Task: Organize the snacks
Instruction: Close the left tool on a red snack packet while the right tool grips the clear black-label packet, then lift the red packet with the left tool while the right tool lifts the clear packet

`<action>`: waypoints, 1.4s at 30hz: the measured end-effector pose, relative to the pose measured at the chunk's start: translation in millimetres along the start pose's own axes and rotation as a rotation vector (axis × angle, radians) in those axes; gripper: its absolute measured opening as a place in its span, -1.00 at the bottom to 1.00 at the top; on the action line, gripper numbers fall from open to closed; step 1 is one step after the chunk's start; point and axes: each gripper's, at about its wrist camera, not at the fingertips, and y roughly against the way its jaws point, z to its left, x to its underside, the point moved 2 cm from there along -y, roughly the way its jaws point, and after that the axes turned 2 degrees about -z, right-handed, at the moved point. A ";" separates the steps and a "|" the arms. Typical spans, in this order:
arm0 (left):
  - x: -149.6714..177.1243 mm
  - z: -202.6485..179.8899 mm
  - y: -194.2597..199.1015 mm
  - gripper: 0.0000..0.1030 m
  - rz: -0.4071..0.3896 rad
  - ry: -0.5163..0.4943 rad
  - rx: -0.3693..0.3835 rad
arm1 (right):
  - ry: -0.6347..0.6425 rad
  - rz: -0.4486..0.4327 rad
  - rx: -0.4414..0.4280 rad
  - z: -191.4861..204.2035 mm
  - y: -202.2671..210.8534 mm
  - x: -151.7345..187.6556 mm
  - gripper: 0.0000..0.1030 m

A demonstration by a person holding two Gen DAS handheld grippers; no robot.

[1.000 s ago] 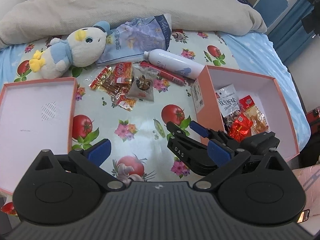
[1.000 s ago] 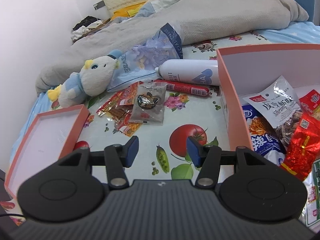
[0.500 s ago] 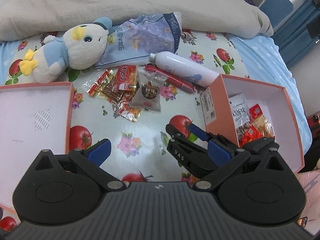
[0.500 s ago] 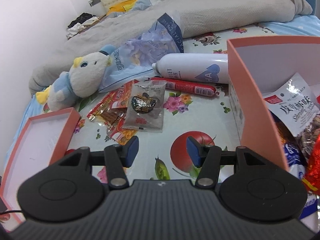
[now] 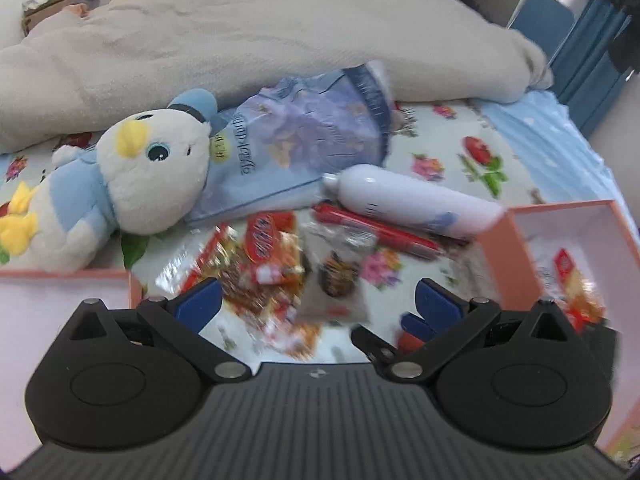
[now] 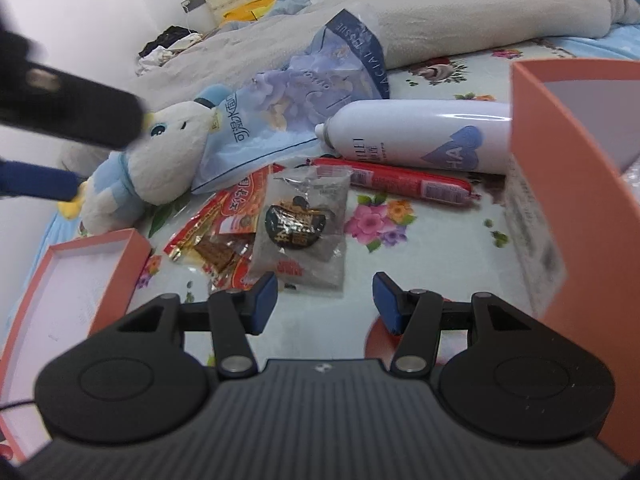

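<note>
On the flower-and-tomato printed bedsheet (image 6: 432,248) everything is spread out in a row. Farthest left lies the shallow salmon-pink cardboard lid (image 6: 80,280), open side up. Behind it a white and pale-blue plush duck (image 5: 132,184) lies on its side, its head against a crinkly blue-lilac tissue pack (image 6: 304,100).

In the middle sit the loose snacks: a heap of red-and-clear foil snack packets (image 6: 220,236), with a clear plastic packet holding a dark round snack (image 6: 302,228) overlapping the heap's right edge. Just behind that lies a long red sausage stick (image 6: 400,182), and touching it from behind, a white spray bottle with a blue heart (image 6: 420,138) lying flat.

At the right stands the deep salmon-pink cardboard box (image 6: 560,168), with a few packets inside it (image 5: 576,288).

The left gripper (image 5: 318,300) hangs above the snack heap, its blue fingers wide apart with nothing between them. The right gripper (image 6: 324,300) hovers just short of the clear packet, fingers apart, empty.
</note>
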 end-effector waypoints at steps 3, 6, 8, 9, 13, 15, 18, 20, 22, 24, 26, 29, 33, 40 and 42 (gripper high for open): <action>-8.8 14.8 -34.3 1.00 0.035 0.026 -0.006 | 0.017 -0.006 -0.010 3.6 -11.7 -2.4 0.25; -14.1 26.8 -65.2 1.00 0.088 0.036 0.001 | 0.044 -0.037 -0.029 8.2 -21.3 -5.4 0.69; -15.8 34.2 -81.3 1.00 0.098 0.051 -0.006 | 0.067 -0.037 -0.034 11.2 -30.3 -7.3 0.69; -15.9 37.3 -87.4 1.00 0.102 0.063 0.001 | 0.077 -0.035 -0.033 12.2 -35.3 -7.9 0.69; -17.1 46.1 -107.6 0.98 0.104 0.078 0.045 | 0.114 -0.044 -0.013 17.4 -50.8 -9.5 0.69; -16.7 48.2 -113.3 0.84 0.106 0.089 0.064 | 0.135 -0.063 0.006 20.6 -55.4 -9.9 0.69; -16.1 52.8 -121.0 0.62 0.106 0.109 0.077 | 0.161 -0.080 0.034 23.6 -60.3 -10.7 0.68; -16.1 57.1 -123.7 0.46 0.106 0.130 0.089 | 0.200 -0.076 0.065 25.8 -62.6 -10.8 0.63; -15.9 59.5 -123.4 0.36 0.110 0.144 0.110 | 0.215 -0.077 0.082 25.8 -61.0 -11.2 0.33; -15.5 59.6 -122.1 0.34 0.107 0.136 0.112 | 0.200 -0.072 0.090 22.6 -58.6 -12.2 0.29; -14.4 58.9 -120.7 0.25 0.102 0.123 0.117 | 0.186 -0.073 0.100 19.5 -57.0 -13.2 0.26; -11.3 60.0 -119.8 0.24 0.093 0.123 0.119 | 0.154 -0.078 0.115 14.0 -55.0 -14.5 0.24; -8.6 55.5 -120.4 0.24 0.072 0.081 0.115 | 0.135 -0.078 0.138 6.9 -49.3 -12.7 0.24; -8.1 49.4 -120.7 -0.53 0.060 0.037 0.046 | 0.117 -0.067 0.163 -1.0 -35.5 -5.2 0.24; -6.8 50.5 -118.0 -0.61 0.071 0.059 0.051 | 0.109 -0.063 0.163 -2.4 -29.5 -3.2 0.24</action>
